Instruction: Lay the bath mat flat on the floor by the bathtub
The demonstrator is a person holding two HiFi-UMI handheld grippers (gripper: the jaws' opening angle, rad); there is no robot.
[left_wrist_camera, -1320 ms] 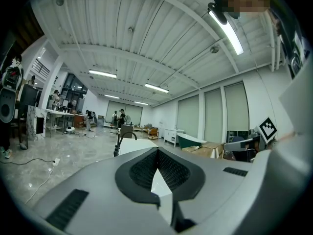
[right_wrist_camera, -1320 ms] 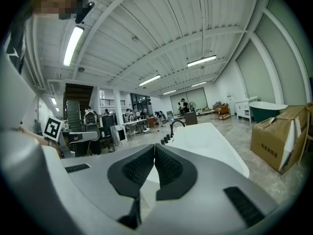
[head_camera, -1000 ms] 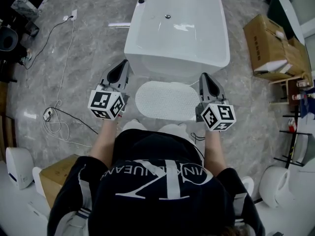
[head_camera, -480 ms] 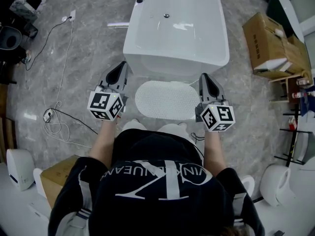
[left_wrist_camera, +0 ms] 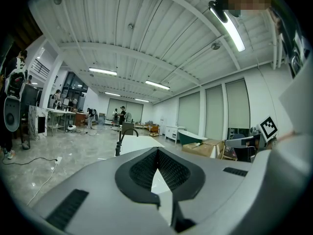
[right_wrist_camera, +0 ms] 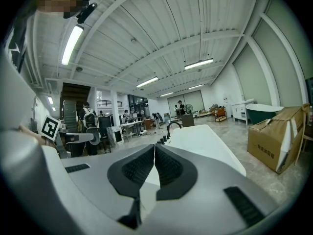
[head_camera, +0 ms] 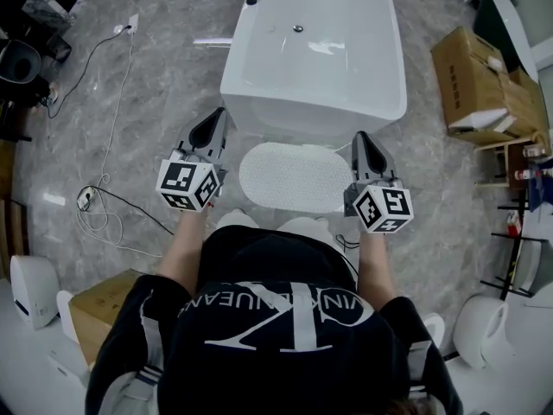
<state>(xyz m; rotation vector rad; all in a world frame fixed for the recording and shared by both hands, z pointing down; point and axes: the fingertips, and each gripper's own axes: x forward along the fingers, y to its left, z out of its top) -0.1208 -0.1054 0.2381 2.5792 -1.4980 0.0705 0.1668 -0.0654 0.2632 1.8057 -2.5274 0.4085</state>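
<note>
Clearly, left gripper [head_camera: 214, 121] and right gripper [head_camera: 363, 141] are each pressed together, empty, flanking the flat bath mat [head_camera: 295, 176].

Grey marble floor [head_camera: 164, 85] carries bathtub [head_camera: 315, 54], flat bath mat [head_camera: 294, 177], box [head_camera: 484, 80], cable [head_camera: 104, 180]

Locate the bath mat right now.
Head view, centre: the bath mat lies flat on the floor by the bathtub, between the left claw and right claw.

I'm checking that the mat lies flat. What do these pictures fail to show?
- Bath mat: right end, head view, partly behind the right gripper.
- Fine wrinkles in it: too small in the head view.
- Both gripper views: aimed over the bathtub, no mat.
</note>
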